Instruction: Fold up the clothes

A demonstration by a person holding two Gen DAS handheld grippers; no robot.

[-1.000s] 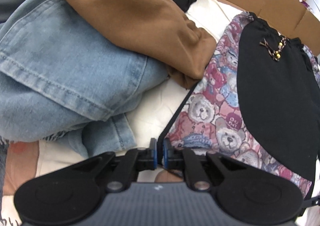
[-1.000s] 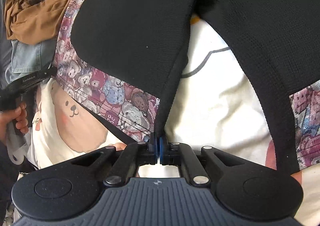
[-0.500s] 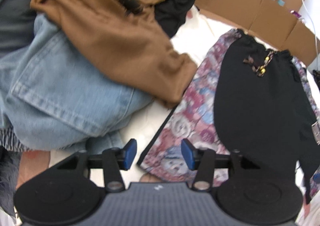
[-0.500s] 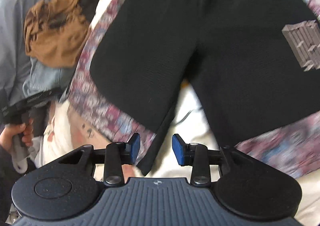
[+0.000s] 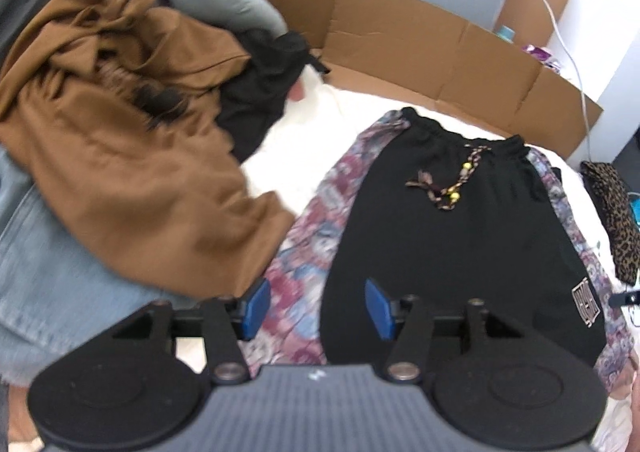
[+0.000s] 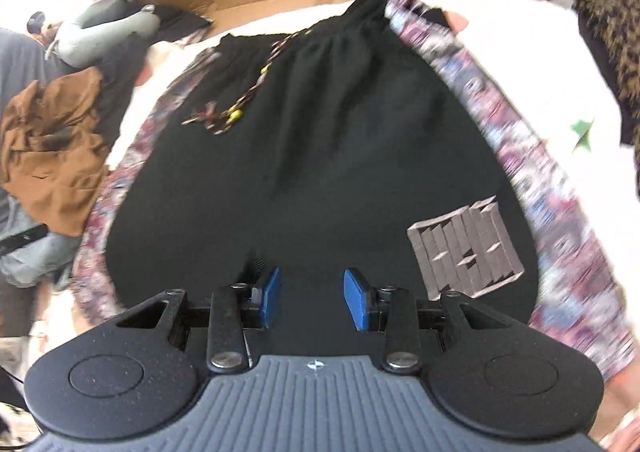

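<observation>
- Left wrist view looks down and forward over the left claw, which hangs above the near left edge of the shorts; its blue pads stand wide apart with nothing between them.
- Below that claw's gap lie the patterned side panel and the edge of the black front of the shorts; whether the pads touch the cloth cannot be told.
- The shorts lie spread flat on a white bed cover, waistband at the far end, with a braided drawstring carrying yellow beads resting on the black front.
- Left of the shorts sits a heap of clothes: a brown garment on top, blue jeans under it at the near side, a black garment and a grey one behind.
- The brown garment's edge reaches just beside the patterned panel.
- Flattened cardboard lines the far side of the bed, and a leopard-print cloth lies at the right edge.
- Right wrist view shows the right claw poised low over the near middle of the shorts, pointing toward the waistband; its blue pads are spread wide and hold nothing.
- A grey block-letter patch sits on the black cloth just right of that claw.
- Patterned panels run down both sides of the shorts, blurred in this view.
- At the left edge of the right wrist view the brown garment is heaped beside the shorts.
</observation>
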